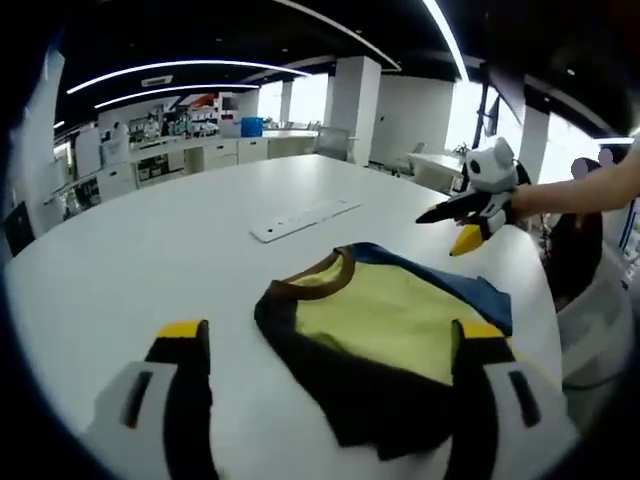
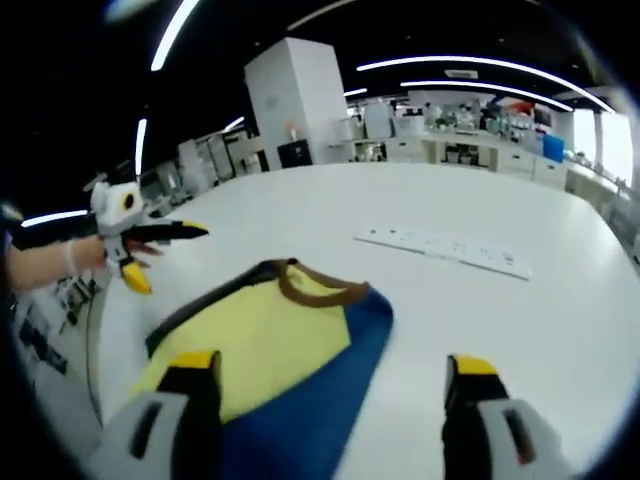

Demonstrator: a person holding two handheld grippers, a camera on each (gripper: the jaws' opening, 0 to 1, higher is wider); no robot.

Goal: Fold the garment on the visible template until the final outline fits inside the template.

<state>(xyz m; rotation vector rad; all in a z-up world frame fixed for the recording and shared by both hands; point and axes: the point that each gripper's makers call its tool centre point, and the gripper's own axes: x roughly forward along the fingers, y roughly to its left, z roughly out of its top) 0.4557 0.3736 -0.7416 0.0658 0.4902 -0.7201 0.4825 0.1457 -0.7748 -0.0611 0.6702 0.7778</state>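
**Folded T-shirt on white table, both grippers empty**

No writing is legible. A yellow T-shirt [image 1: 385,320] with brown collar, dark sleeve and blue panel lies folded at lower centre on the white table [image 1: 150,260]. The left gripper [image 1: 330,345] and right gripper [image 2: 330,375] hover above, jaws spread. A power strip [image 2: 445,250] lies beyond.

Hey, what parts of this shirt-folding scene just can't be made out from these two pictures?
- Garment, left gripper view: near hem hidden behind the left gripper.
- Garment, right gripper view: lower part cut off by the bottom edge and the right gripper.
- White strip on the table: markings too small to read.
- Folding template: not discernible.
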